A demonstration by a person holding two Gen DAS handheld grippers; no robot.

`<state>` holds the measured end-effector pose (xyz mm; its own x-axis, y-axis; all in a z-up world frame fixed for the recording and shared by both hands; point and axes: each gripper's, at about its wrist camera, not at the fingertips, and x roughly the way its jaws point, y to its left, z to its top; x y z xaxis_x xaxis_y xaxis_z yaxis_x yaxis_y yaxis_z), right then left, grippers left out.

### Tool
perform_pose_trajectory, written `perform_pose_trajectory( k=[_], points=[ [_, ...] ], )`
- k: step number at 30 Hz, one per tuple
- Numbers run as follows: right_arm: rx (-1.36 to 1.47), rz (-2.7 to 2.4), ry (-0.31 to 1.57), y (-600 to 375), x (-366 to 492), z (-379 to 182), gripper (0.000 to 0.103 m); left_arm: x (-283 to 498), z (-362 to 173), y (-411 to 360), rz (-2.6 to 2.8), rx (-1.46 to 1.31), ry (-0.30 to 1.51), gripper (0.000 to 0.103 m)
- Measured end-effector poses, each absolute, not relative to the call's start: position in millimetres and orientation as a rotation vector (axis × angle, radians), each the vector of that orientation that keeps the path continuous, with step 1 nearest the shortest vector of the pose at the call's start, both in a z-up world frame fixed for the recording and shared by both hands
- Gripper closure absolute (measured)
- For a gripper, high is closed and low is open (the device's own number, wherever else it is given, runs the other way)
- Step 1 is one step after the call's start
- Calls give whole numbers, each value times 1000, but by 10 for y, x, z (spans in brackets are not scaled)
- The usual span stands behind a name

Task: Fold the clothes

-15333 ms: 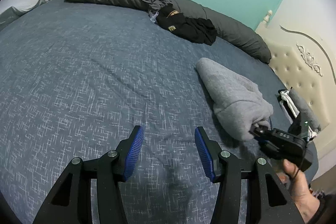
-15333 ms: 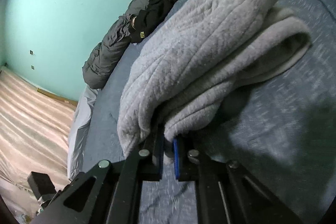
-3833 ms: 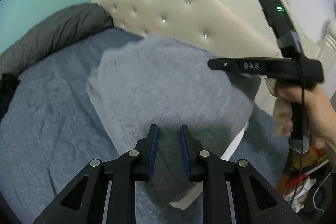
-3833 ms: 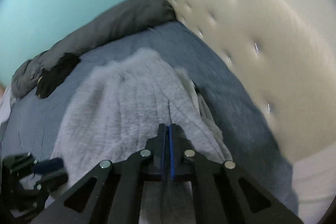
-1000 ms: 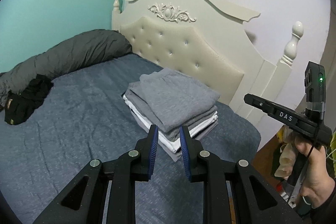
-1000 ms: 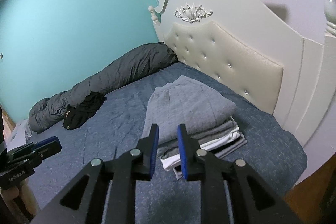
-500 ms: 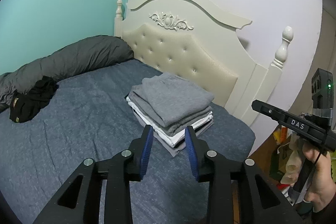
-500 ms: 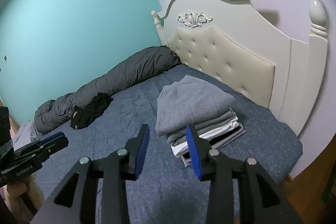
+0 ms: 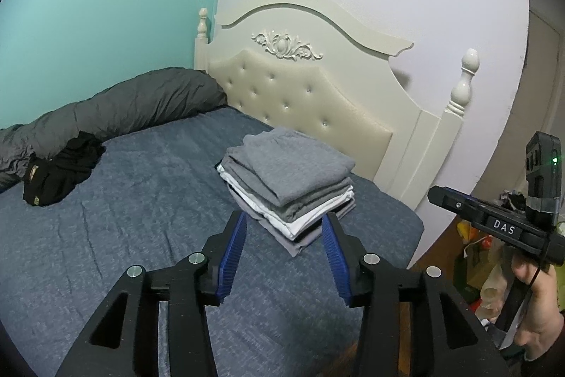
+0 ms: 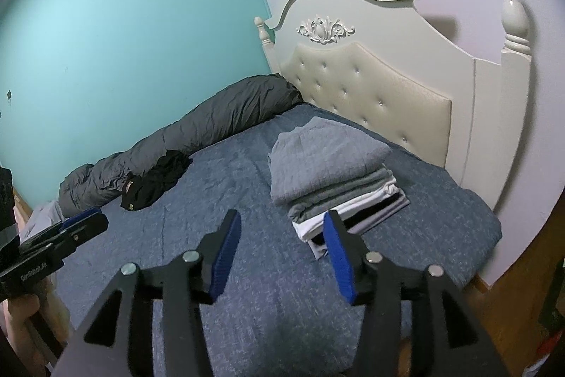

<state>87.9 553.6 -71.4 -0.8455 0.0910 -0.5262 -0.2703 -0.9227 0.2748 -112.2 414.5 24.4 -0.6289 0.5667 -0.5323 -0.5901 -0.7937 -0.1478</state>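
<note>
A stack of folded clothes [image 9: 287, 186] sits on the bed [image 9: 134, 221], near the padded cream headboard [image 9: 310, 101] and close to the bed's corner. The top piece is a grey knit garment [image 10: 325, 161]; under it lie more grey layers, a white one and a dark one, their edges showing at the near side of the pile. The blue bedsheet around the stack is bare.

Along the far side of the bed, against the teal wall [image 9: 106, 6], a dark grey rolled duvet [image 9: 116, 112] stretches from the headboard corner outward. A crumpled black garment [image 9: 60, 172] lies unfolded against the duvet, well apart from the stack. A white bedpost [image 9: 462, 80] stands at the headboard's near end, and some clutter shows on the floor beyond the bed's corner, too blurred to identify.

Nothing lies between either gripper and the stack. The left gripper [image 9: 282, 253] is held above the sheet, pointing toward the pile, its blue-padded fingers [image 9: 233, 253] spread wide apart and empty. The right gripper [image 10: 280, 253] is likewise held off the bed with its fingers wide apart, holding nothing, the stack a little to the right of its line. In the left view the right gripper's body shows at the right edge, gripped by a hand [image 9: 536, 313] from below, off the side of the bed. In the right view the left gripper's tip shows at the left edge.
</note>
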Motion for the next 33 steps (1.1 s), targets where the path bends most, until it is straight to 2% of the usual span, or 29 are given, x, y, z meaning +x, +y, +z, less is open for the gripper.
perform_pose_trajectory(
  k=[4, 8, 12, 19, 22, 27, 33],
  points=[
    [-773, 2799, 491, 5427, 972, -700, 53, -1037, 235, 4085, 2367, -752, 53, 51],
    [-764, 2802, 469, 5322, 1065, -703, 45, -952, 225, 4023, 2361, -749, 42, 45],
    [-777, 2806, 478, 5248, 1131, -727, 44, -887, 220, 3973, 2365, -742, 43, 43],
    [-765, 2795, 437, 5125, 1237, -704, 38, -798, 227, 3895, 2376, -730, 50, 34],
    [-758, 2787, 412, 5078, 1270, -688, 32, -774, 230, 3864, 2377, -725, 43, 30],
    [-755, 2765, 382, 5007, 1318, -697, 27, -738, 223, 3824, 2381, -713, 44, 23],
    [-748, 2743, 374, 4953, 1386, -741, 15, -694, 201, 3767, 2388, -700, 43, 11]
  ],
)
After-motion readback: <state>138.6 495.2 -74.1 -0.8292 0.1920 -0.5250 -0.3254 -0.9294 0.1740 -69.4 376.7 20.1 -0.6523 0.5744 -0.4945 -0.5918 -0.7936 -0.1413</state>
